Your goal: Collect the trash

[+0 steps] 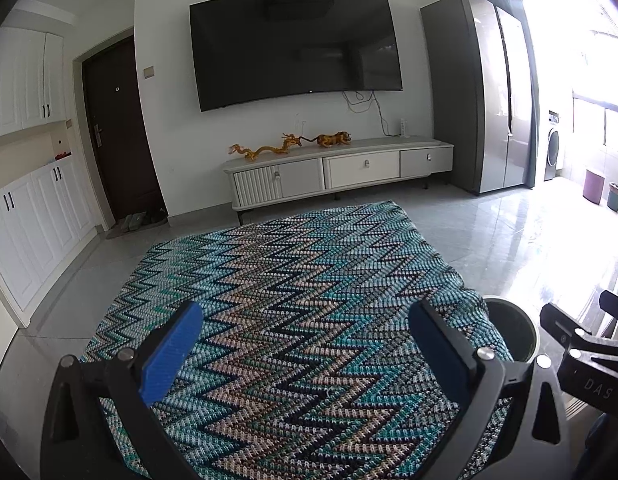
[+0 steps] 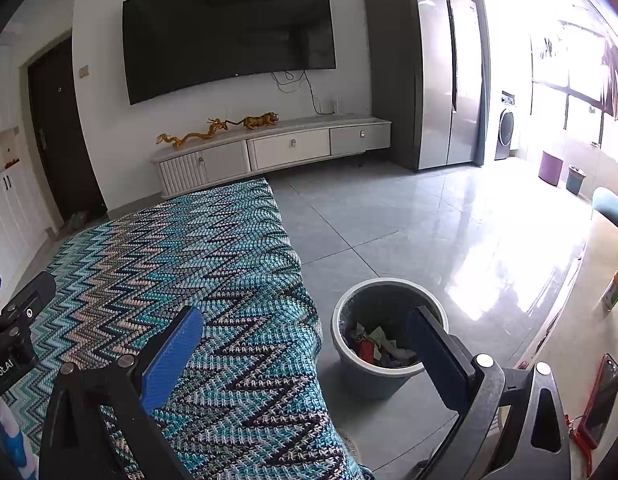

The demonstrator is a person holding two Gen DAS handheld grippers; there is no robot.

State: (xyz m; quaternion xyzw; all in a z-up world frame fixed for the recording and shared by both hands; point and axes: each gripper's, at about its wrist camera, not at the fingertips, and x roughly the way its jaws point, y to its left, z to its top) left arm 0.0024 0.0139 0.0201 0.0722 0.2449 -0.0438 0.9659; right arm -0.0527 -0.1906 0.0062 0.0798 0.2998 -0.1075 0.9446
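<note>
A grey trash bin (image 2: 383,376) stands on the tiled floor just right of the table, holding several crumpled scraps of paper and wrappers (image 2: 375,346). In the left wrist view only its rim (image 1: 527,320) shows past the table corner. A zigzag blue-green knitted cloth (image 1: 309,300) covers the table (image 2: 213,288); no trash shows on it. My left gripper (image 1: 305,344) is open above the cloth with nothing between its blue pads. My right gripper (image 2: 305,348) is open over the table's right edge, its right finger (image 2: 437,356) in front of the bin.
A TV cabinet (image 1: 341,170) stands against the far wall under a large TV (image 1: 293,48). A fridge (image 2: 429,72) is at the right, two small bins (image 2: 565,172) near the window. A phone (image 2: 601,396) and a small jar (image 2: 615,288) lie on a surface at the far right.
</note>
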